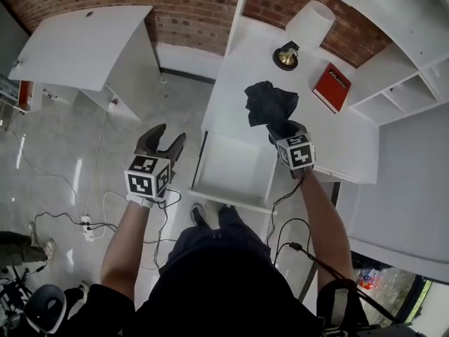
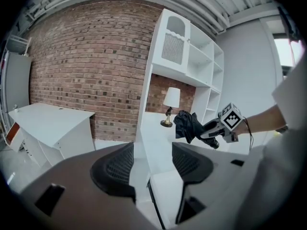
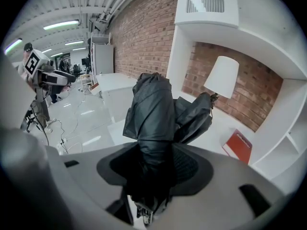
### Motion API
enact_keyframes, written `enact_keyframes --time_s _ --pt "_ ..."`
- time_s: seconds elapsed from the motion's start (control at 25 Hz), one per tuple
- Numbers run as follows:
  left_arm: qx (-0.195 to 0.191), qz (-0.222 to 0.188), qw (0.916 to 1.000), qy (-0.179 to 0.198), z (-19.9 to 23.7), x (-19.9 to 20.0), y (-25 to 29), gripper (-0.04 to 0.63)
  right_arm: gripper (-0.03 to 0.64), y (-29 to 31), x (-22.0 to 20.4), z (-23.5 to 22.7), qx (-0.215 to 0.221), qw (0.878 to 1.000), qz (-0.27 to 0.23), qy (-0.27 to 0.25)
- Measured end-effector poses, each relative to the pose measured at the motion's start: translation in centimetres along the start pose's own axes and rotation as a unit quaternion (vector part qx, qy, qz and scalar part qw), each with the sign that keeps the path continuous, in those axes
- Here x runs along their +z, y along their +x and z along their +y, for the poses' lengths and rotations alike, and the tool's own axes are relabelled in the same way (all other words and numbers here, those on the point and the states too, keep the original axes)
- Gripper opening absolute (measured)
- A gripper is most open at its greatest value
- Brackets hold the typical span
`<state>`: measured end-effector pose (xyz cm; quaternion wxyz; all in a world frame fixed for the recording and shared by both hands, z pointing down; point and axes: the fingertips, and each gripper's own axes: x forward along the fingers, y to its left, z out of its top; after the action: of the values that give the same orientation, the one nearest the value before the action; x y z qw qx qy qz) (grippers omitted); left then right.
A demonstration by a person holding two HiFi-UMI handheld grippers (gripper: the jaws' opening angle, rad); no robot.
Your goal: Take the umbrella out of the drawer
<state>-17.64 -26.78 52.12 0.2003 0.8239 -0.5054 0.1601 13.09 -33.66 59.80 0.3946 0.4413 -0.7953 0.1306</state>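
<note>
Firmly clamped, the right gripper's (image 3: 153,169) jaws hold the folded black umbrella (image 3: 154,107) near its lower end. Its long axis runs straight out from between them, the loose canopy farthest from the hand. It hangs over the white desk top (image 1: 256,55), clear of the open drawer (image 1: 235,166) below. The left gripper (image 1: 163,140), its jaws apart and empty, hovers off the drawer's left side, well apart from the umbrella.

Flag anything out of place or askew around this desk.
The drawer below the desk top stands pulled out. The umbrella, clamped in the right tool above the desk, is loosely bundled, its black fabric bunched and flaring. Nothing looks spilled or broken.
</note>
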Motion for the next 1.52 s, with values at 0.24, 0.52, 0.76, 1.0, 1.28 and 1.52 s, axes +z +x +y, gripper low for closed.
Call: enact_keyframes --time_s 0.24,0.52,0.76,1.0,1.28,1.52 --pt "0.007 0.008 0.9999 -0.006 -0.8 1.0 2.8 0.245 0.207 2.9 0.4 -3.2 0.007 1.000 0.014 -0.014" --pt "0.029 0.032 0.9991 -0.001 -1.9 0.9 4.8 0.245 0.207 6.5 0.1 -4.9 0.032 0.999 0.032 -0.031" --pt "0.052 0.043 0.9976 -0.014 -2.0 -0.4 5.5 0.245 0.207 9.9 -0.7 -4.7 0.061 0.994 0.060 -0.060" --pt "0.069 0.066 0.9950 -0.029 -1.9 -2.2 5.9 0.245 0.209 13.0 -2.2 -4.9 0.064 0.990 0.092 -0.080" --pt "0.068 0.061 0.9951 -0.038 -2.2 -2.1 6.2 0.245 0.229 14.3 -3.3 -5.2 0.082 0.991 0.091 -0.061" --pt "0.051 0.048 0.9969 -0.035 -2.8 -1.1 6.8 0.245 0.224 12.3 -0.5 -5.5 0.076 0.996 0.028 -0.047"
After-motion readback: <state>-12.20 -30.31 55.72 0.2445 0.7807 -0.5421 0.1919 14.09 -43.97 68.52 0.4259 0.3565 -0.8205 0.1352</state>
